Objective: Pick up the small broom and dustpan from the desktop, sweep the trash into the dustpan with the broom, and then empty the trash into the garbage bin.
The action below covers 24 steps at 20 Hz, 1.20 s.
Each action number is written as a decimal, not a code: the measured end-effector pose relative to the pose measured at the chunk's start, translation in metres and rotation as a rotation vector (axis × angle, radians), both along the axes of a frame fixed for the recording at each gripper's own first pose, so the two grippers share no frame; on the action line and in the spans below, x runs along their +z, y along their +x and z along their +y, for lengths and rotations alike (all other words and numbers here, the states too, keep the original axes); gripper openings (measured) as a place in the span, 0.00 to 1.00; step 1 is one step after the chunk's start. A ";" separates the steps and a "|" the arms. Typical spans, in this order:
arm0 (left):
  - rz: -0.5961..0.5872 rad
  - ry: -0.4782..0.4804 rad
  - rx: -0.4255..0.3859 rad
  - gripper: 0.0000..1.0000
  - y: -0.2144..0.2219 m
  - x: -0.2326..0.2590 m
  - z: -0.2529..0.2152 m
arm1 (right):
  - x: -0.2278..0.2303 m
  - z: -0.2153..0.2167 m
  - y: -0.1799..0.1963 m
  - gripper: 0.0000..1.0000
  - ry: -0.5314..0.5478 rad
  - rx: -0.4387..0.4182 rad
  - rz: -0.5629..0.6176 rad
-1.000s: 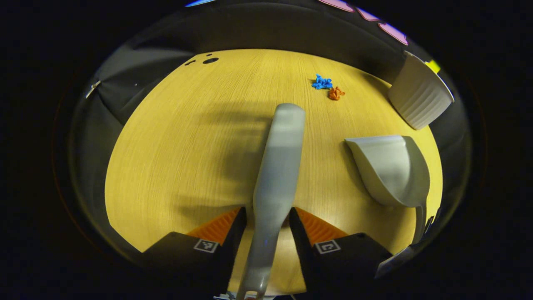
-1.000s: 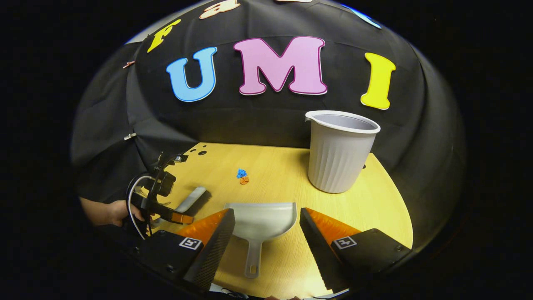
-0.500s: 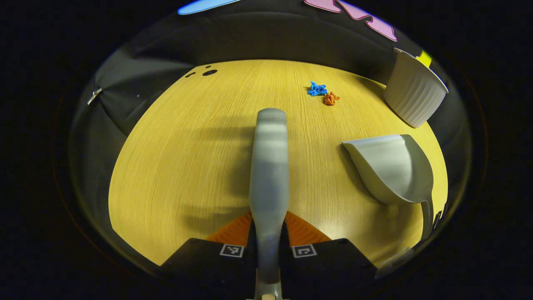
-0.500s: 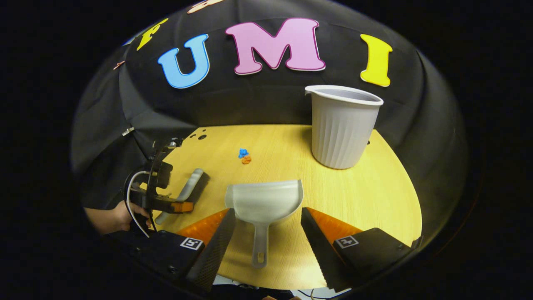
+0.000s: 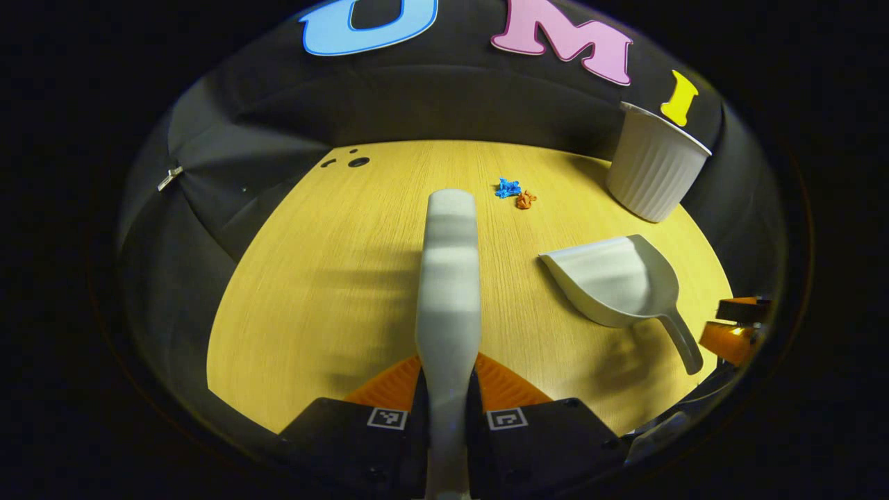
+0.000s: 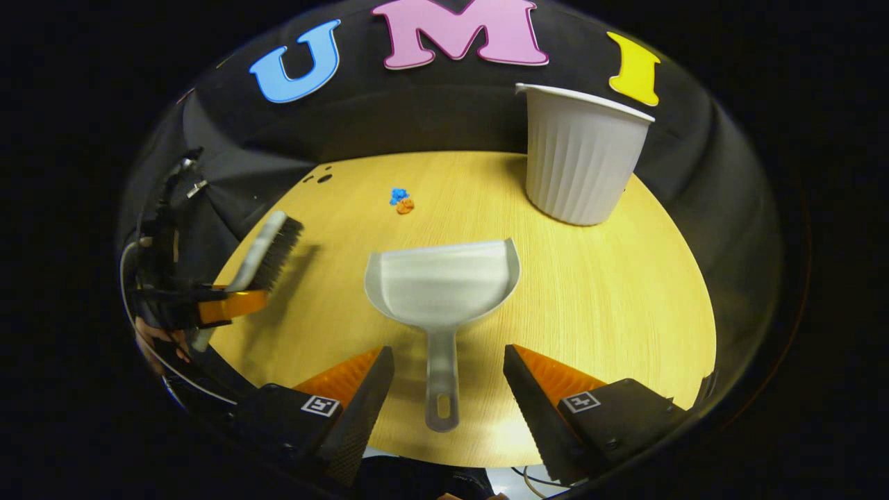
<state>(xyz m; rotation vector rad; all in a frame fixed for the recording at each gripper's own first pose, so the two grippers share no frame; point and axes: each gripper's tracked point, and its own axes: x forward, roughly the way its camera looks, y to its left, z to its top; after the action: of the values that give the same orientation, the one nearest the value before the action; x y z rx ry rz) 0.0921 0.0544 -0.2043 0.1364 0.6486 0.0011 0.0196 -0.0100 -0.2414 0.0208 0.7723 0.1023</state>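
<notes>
Left gripper view: my left gripper (image 5: 448, 406) was closed on the small broom (image 5: 448, 278), both fingers pressed against its handle, the grey back of the broom running straight ahead of me above the desktop (image 5: 312, 292).
Right gripper view: my right gripper (image 6: 444, 389) stood wide open, gripping nothing, with the dustpan handle lying between the fingers (image 6: 354, 396) and touching neither.
Dustpan (image 6: 443, 285): flat on the desktop just ahead of my right gripper, scoop pointing away from me; from my left gripper it lay ahead and to the right (image 5: 615, 281).
Broom seen from the right: off to the left of my right gripper, lifted and tilted, dark bristles (image 6: 278, 253) facing the desktop, held in the left gripper, with a hand (image 6: 156, 340) partly visible below it.
Trash (image 6: 401, 201): one blue and one orange crumpled scrap, touching, well beyond the dustpan; ahead of the broom tip and slightly right (image 5: 514, 194).
Garbage bin (image 6: 580, 160): upright, ribbed, far right of both grippers near the booth wall.
</notes>
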 end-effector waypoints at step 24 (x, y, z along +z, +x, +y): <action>-0.004 -0.049 -0.029 0.27 -0.042 0.011 -0.021 | -0.081 0.002 0.054 0.56 -0.084 -0.057 0.267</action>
<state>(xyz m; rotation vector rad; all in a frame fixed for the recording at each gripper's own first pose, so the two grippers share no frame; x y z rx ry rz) 0.0505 0.0330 -0.1935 0.0982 0.6422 -0.0424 0.0733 -0.0081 -0.3223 -0.0243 1.0416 0.0123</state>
